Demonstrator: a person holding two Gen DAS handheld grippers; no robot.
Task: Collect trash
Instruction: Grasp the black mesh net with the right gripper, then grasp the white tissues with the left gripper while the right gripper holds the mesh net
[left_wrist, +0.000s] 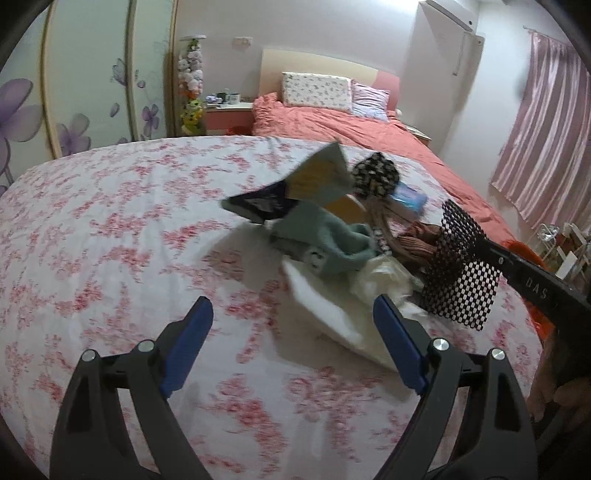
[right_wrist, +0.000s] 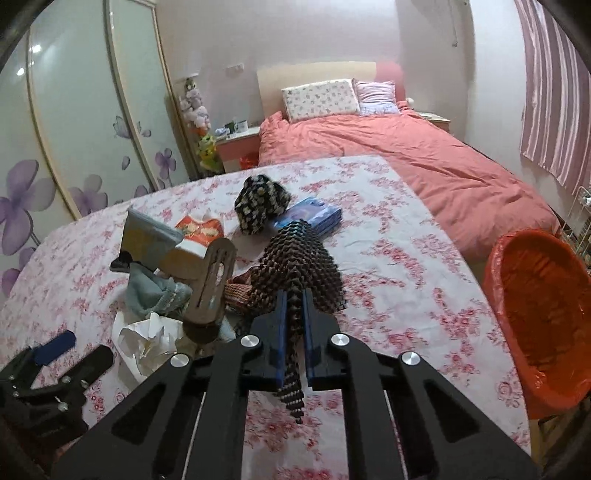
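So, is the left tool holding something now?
No, the left tool is open, and nothing sits between its blue pads above the bedsheet.

I'm working in a home bedroom: a made bed (right_wrist: 406, 162) with pillows (right_wrist: 319, 98), a flower-printed wardrobe (right_wrist: 74, 140), pink curtains (right_wrist: 554, 92).

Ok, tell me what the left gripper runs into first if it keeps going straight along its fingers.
Probably the floral pink-and-white bedsheet, since the open left gripper points down at it. The crumpled white paper lies just right of that line; depth is unclear.
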